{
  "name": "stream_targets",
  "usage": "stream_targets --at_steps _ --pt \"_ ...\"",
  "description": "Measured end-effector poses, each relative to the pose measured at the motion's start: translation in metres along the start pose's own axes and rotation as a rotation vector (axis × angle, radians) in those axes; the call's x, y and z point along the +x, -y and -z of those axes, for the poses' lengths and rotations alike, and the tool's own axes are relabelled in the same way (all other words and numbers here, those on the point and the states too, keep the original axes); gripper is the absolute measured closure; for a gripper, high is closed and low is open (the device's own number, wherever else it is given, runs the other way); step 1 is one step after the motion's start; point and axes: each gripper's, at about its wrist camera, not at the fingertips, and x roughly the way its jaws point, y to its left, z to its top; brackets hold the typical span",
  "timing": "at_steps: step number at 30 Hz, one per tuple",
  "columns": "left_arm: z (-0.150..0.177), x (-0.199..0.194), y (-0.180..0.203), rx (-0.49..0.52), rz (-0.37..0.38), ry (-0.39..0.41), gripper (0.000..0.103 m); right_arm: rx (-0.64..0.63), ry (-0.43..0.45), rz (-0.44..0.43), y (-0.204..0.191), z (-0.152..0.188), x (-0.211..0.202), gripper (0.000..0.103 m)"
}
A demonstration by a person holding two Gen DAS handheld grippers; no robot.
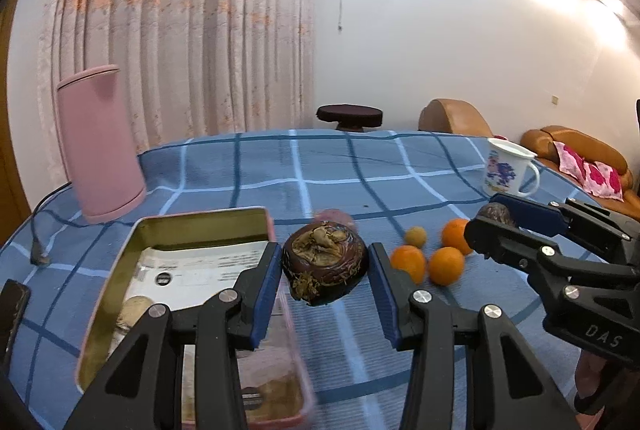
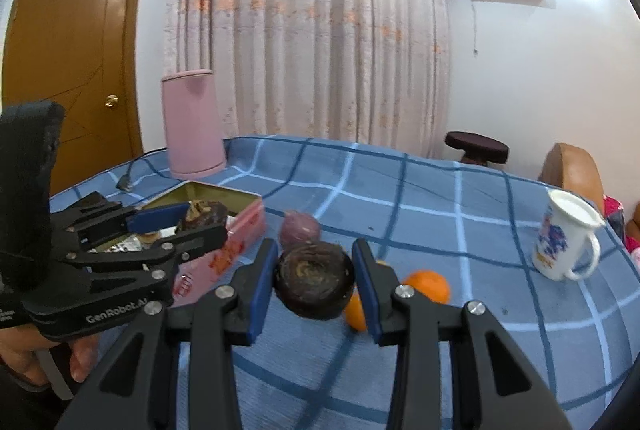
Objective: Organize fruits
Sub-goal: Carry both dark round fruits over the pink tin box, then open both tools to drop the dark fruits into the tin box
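Observation:
My left gripper is shut on a dark brown round fruit, held above the cloth just right of an open tin box. From the right wrist view, the left gripper and its fruit hang over the tin box. The right gripper is shut on a second dark brown fruit; in the left wrist view the right gripper grips that fruit. Three oranges and a small yellow fruit lie on the table. A purple fruit sits beside the tin.
A blue checked cloth covers the table. A pink cylinder stands at the back left with a cable and plug. A white printed mug is at the right. A hand holds the left gripper. Papers line the tin.

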Motion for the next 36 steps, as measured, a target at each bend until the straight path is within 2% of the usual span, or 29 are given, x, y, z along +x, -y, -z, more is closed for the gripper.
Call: stream_targets --at_steps 17,25,36 --pt "0.006 -0.011 -0.07 -0.083 -0.131 -0.032 0.057 -0.095 -0.022 -0.144 -0.062 -0.025 0.037 0.062" --pt "0.013 -0.01 -0.103 -0.124 -0.179 -0.069 0.057 -0.114 -0.088 -0.204 -0.088 -0.018 0.065 0.062" --pt "0.025 -0.008 -0.117 -0.137 -0.189 -0.107 0.057 -0.167 -0.169 -0.247 -0.118 -0.003 0.089 0.062"
